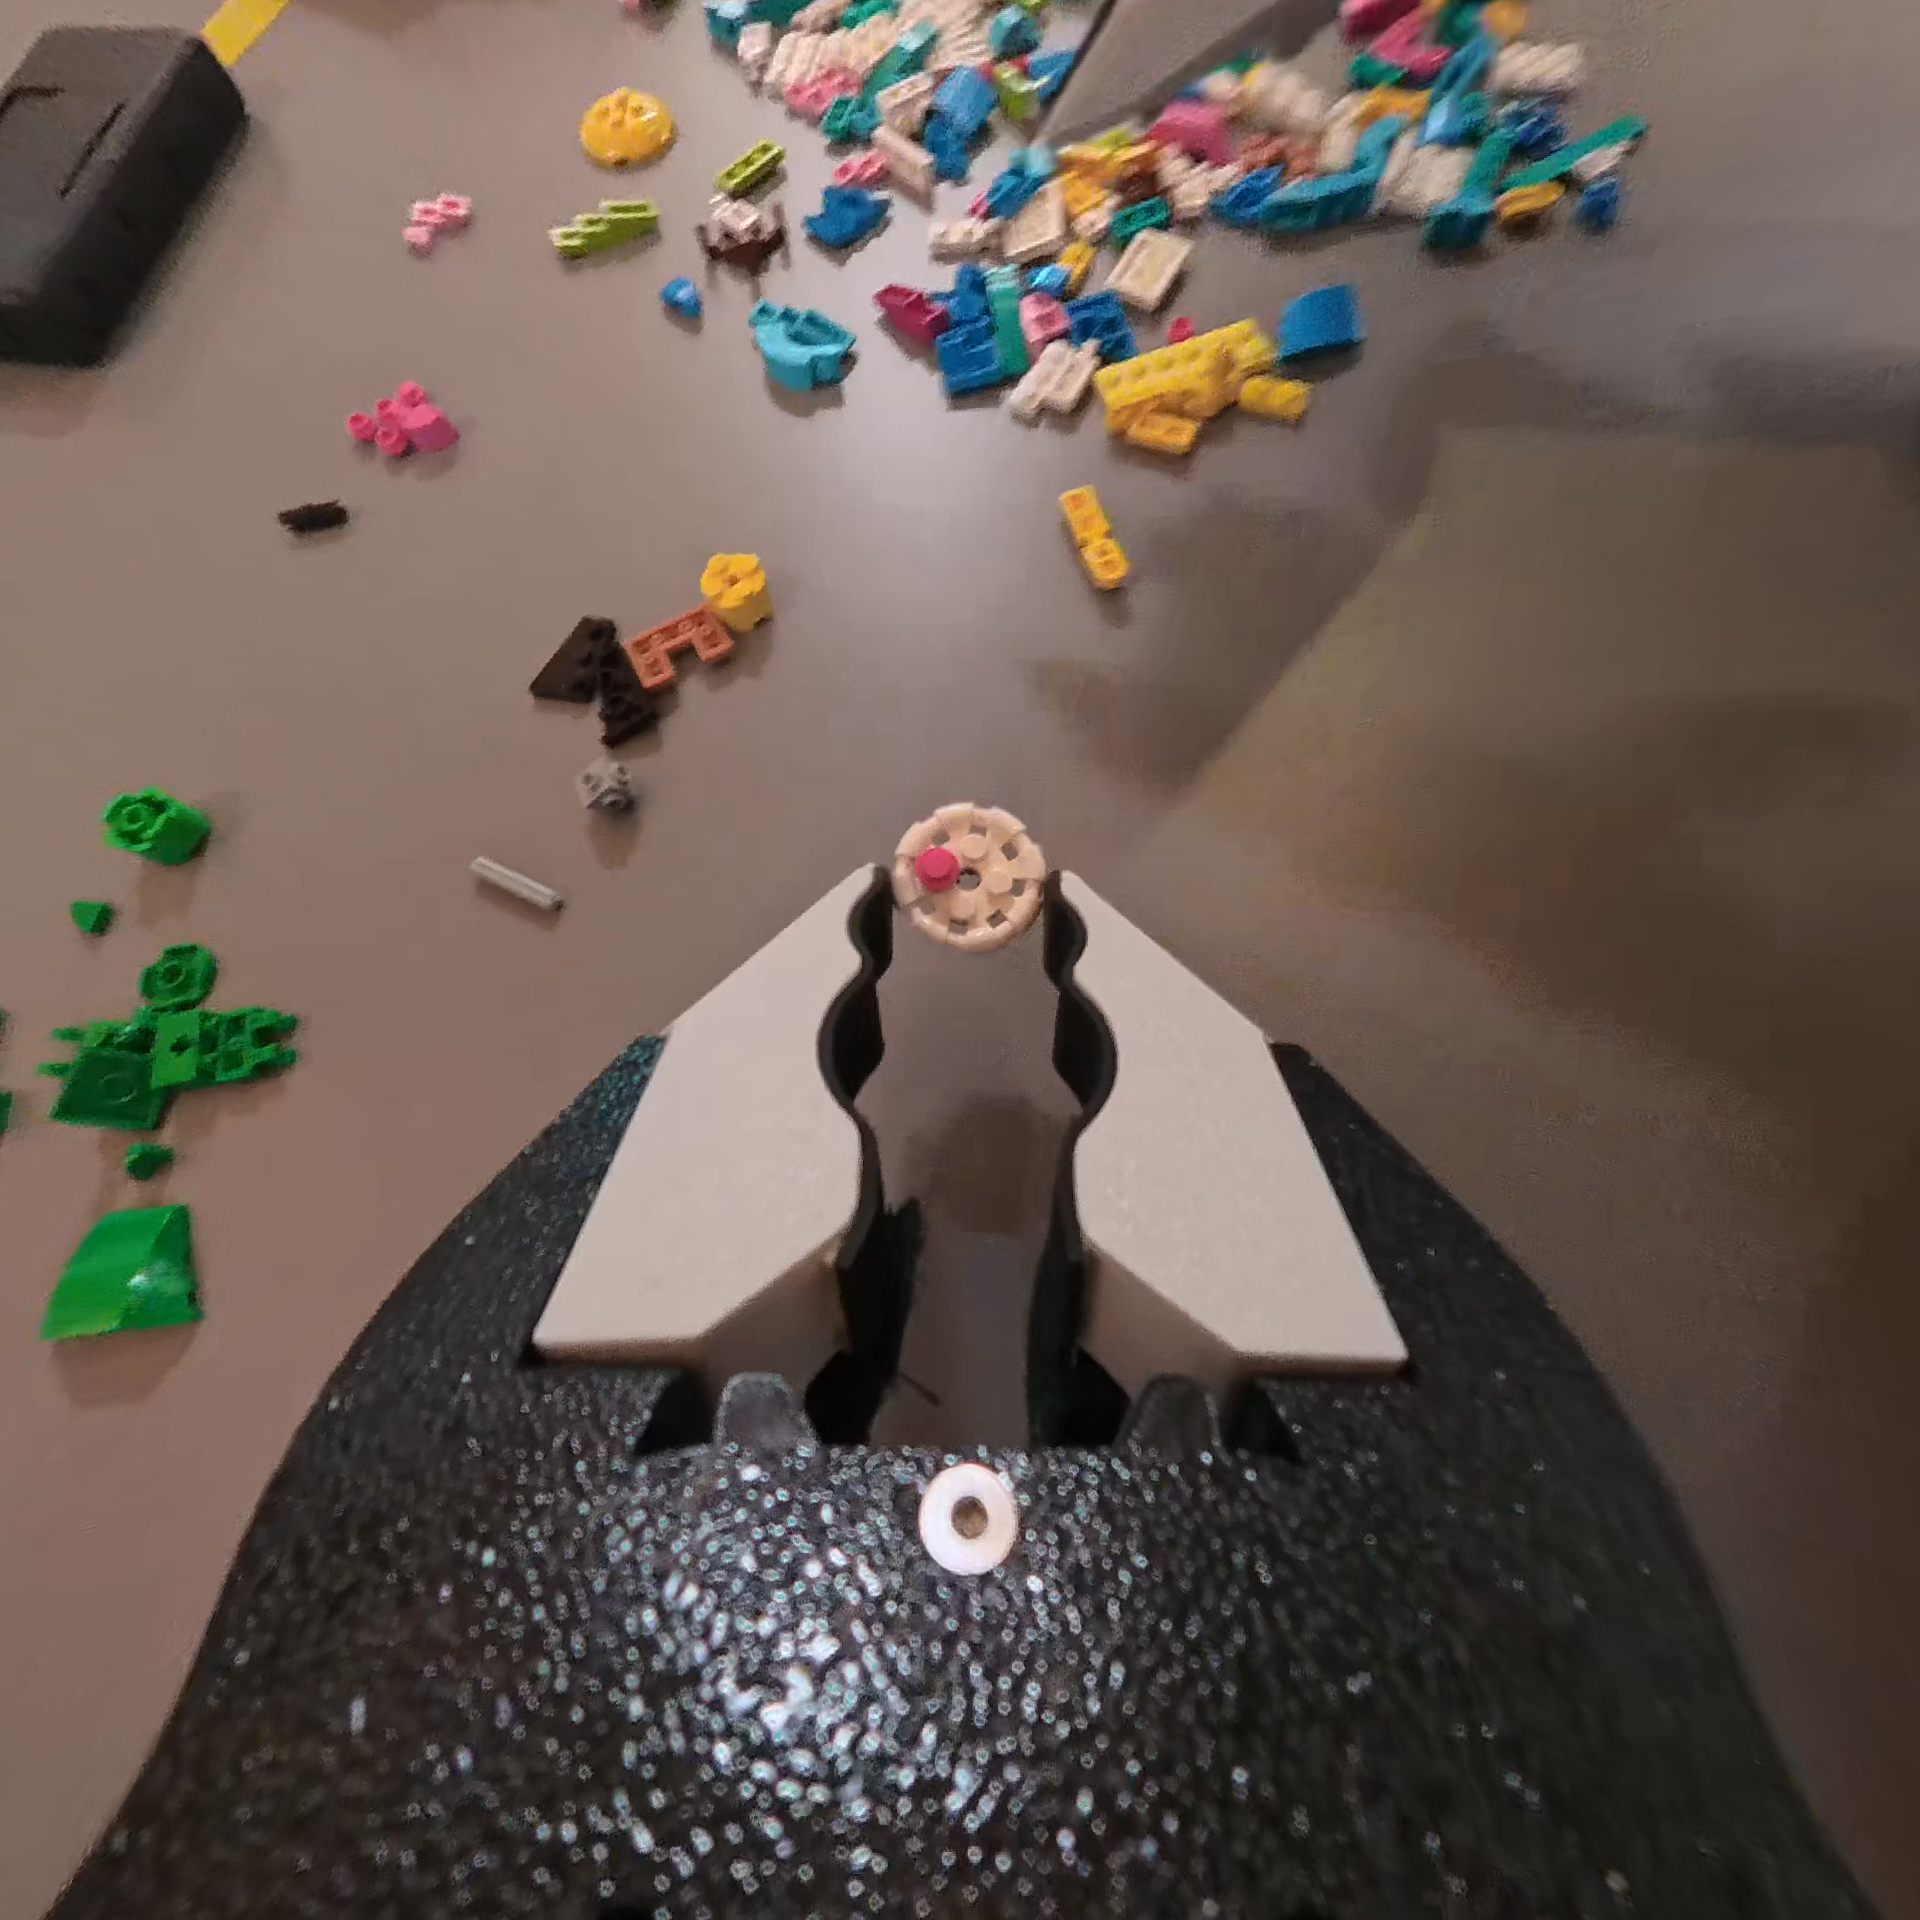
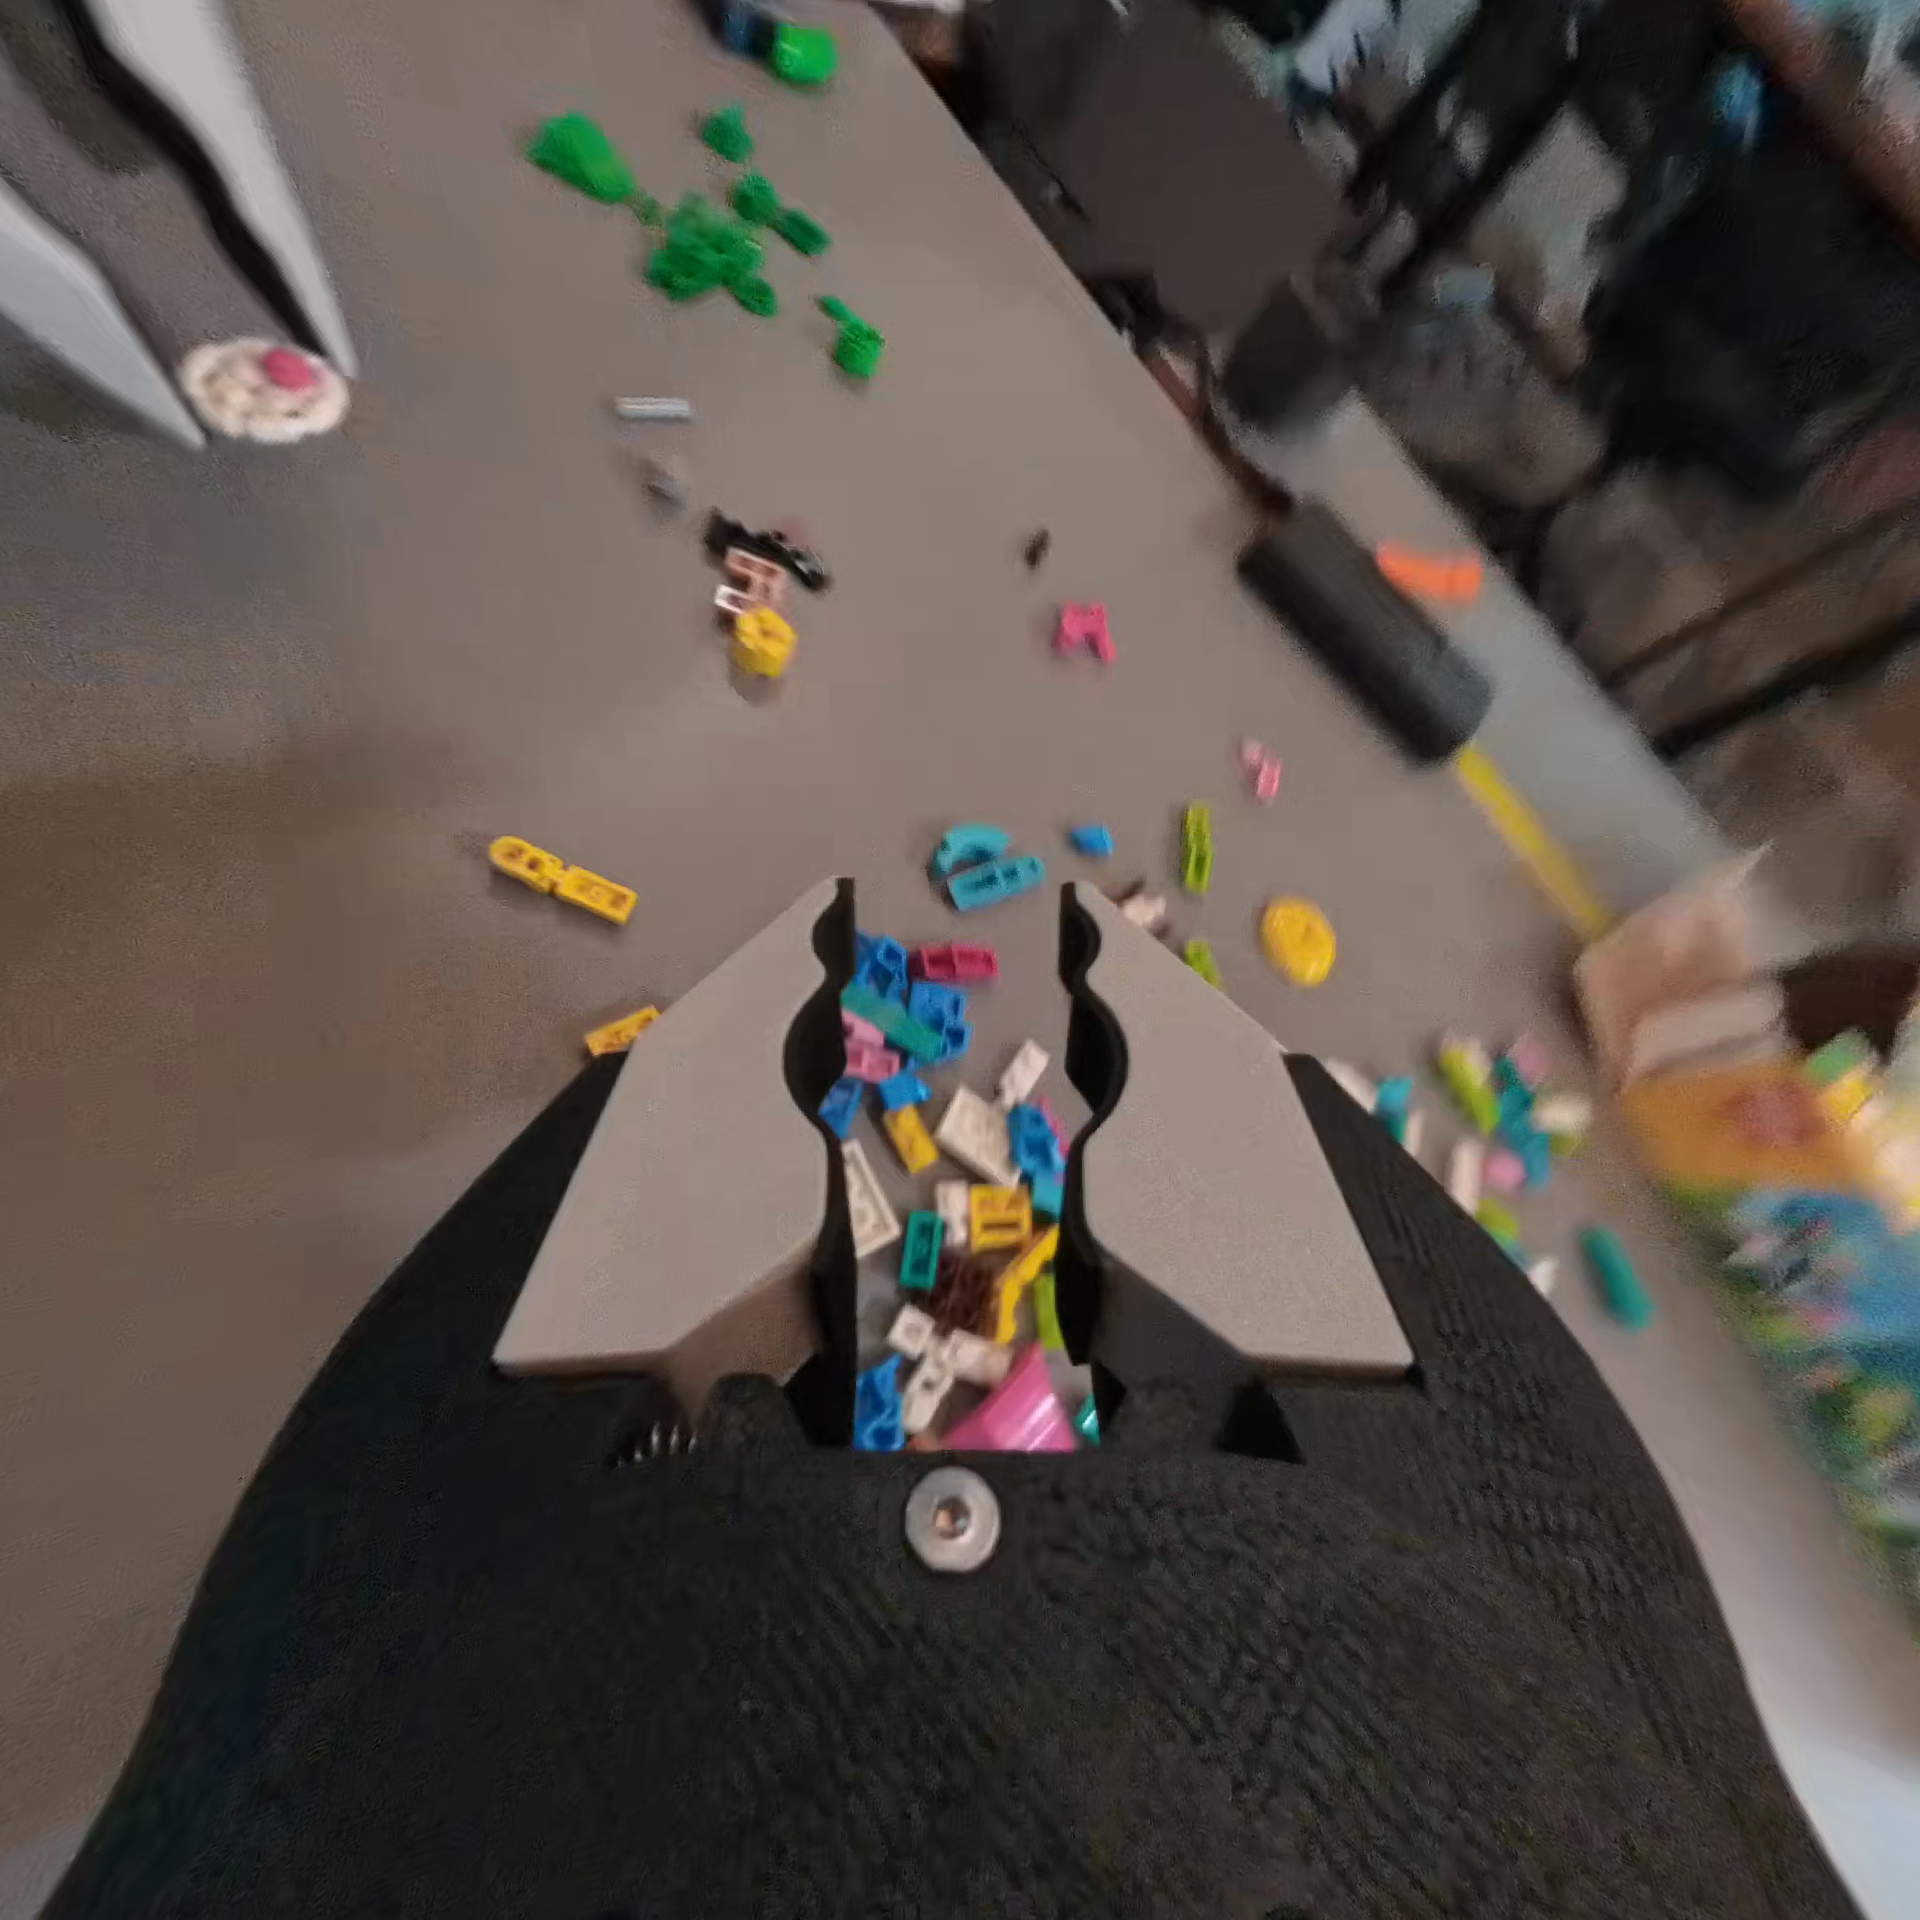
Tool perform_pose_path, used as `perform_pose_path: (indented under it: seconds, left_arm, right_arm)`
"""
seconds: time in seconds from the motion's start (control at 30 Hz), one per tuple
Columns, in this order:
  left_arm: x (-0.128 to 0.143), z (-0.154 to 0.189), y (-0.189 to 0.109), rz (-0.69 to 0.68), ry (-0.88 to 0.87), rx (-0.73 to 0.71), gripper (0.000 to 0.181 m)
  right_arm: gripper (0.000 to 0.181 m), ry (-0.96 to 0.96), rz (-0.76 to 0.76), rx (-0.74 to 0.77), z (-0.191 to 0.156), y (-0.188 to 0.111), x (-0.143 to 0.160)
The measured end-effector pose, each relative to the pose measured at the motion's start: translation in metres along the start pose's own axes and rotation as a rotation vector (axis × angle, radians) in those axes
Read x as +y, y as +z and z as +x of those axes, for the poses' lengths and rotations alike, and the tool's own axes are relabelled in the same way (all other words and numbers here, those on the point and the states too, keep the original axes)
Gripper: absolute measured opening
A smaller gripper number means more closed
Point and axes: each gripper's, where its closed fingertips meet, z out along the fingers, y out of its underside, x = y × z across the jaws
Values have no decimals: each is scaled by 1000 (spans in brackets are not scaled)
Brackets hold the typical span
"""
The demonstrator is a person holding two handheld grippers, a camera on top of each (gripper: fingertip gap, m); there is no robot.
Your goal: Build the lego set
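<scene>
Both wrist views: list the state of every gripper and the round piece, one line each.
Left hand-held gripper: shut on the round tan piece.
Right hand-held gripper: open, empty, above the loose brick pile.
Round tan piece: held at the fingertips, a red stud on its face.

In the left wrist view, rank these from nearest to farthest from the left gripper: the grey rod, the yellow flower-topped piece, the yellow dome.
From the left gripper:
1. Grey rod, just left of the fingertips.
2. Yellow flower-topped piece, ahead and left, beside the brown pieces.
3. Yellow dome, far ahead, near the mixed pile.
</scene>
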Motion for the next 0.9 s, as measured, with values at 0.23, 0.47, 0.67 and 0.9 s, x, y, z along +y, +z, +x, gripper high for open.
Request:
perform_pose_path:
  seconds: [0.23, 0.47, 0.67, 0.9]
  left_arm:
    - [9, -16, -3, 27, -20, -86, 27]
    - [14, -9, 2, 13, -10, -52, 27]
    - [16, -4, 5, 3, -5, -28, 27]
    - [15, -3, 3, 15, -24, -10, 27]
  right_arm:
    - [22, 299, -162, -183, -19, 7, 55]
    - [9, 312, -258, -322, -34, -11, 67]
    - [11, 324, -269, -396, -45, -11, 63]
    - [10, 301, -299, -413, -46, -16, 65]
